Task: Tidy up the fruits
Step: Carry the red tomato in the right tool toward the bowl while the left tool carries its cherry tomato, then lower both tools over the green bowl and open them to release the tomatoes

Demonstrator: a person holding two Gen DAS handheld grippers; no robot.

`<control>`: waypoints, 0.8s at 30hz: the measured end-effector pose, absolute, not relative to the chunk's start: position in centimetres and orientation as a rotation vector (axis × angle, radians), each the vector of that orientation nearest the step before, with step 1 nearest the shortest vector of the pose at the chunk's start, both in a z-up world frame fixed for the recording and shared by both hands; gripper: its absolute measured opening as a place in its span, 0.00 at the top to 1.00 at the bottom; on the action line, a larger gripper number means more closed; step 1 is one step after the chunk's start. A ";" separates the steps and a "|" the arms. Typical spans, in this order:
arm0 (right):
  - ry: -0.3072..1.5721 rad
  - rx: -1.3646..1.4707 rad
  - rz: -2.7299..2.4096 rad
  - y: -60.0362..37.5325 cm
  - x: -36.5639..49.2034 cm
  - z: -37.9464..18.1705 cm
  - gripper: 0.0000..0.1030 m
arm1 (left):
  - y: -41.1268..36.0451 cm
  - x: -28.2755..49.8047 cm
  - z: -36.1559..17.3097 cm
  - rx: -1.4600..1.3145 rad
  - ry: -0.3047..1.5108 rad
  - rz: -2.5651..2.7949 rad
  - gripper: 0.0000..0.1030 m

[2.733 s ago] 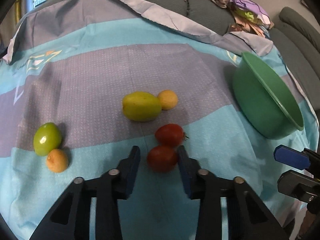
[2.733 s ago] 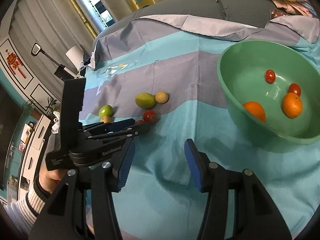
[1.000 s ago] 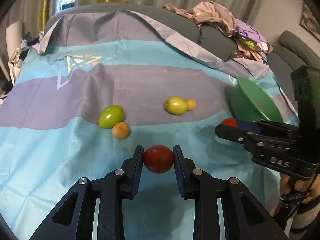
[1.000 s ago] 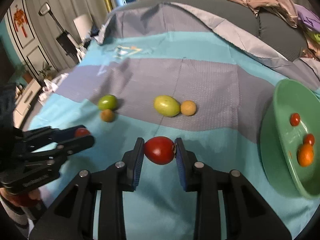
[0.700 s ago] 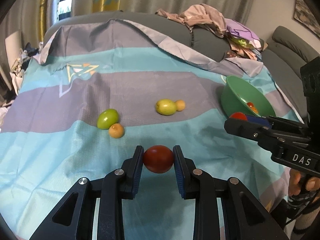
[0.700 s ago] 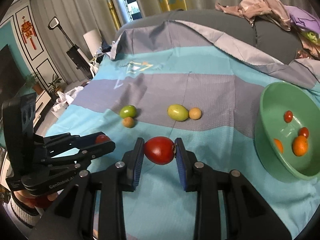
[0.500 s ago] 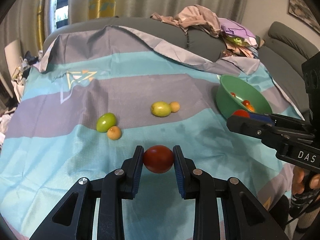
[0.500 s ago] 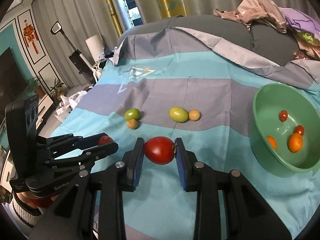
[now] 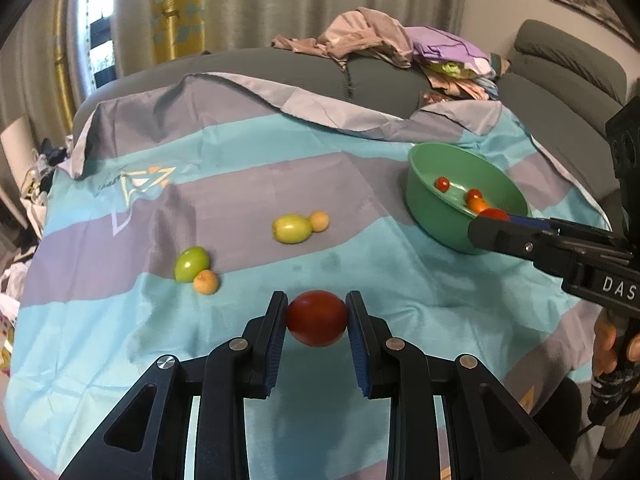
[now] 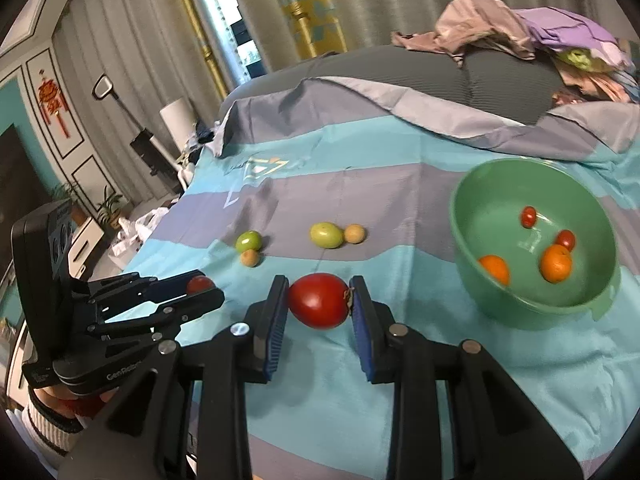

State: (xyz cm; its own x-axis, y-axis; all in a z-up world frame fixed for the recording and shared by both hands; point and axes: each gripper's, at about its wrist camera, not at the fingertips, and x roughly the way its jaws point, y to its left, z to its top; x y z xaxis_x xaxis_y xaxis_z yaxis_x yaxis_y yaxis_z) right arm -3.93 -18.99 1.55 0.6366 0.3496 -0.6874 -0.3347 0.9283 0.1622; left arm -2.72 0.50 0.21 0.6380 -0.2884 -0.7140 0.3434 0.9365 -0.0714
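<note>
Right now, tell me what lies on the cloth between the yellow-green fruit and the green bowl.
Only bare striped cloth past the small tan fruit touching the yellow-green fruit; nothing else before the green bowl. The right wrist view shows it best.

It was a home, most likely a living room. A grey sofa ran along the back, piled with crumpled clothes, and a striped teal and grey sheet was spread over the wide cushioned surface in front. Pleated curtains hung at a window. A red knot ornament decorated a panelled wall, with potted plants near what looked like a dark television.
</note>
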 end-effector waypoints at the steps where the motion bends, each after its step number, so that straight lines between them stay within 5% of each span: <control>1: 0.785 0.026 0.384 -19.4 -4.0 1.6 0.70 | 0.2 -2.7 0.2 0.079 0.803 -0.365 0.71; 24: 0.717 0.176 0.207 -30.1 -4.3 1.0 0.69 | -8.3 -1.8 0.5 0.223 0.808 -0.500 0.71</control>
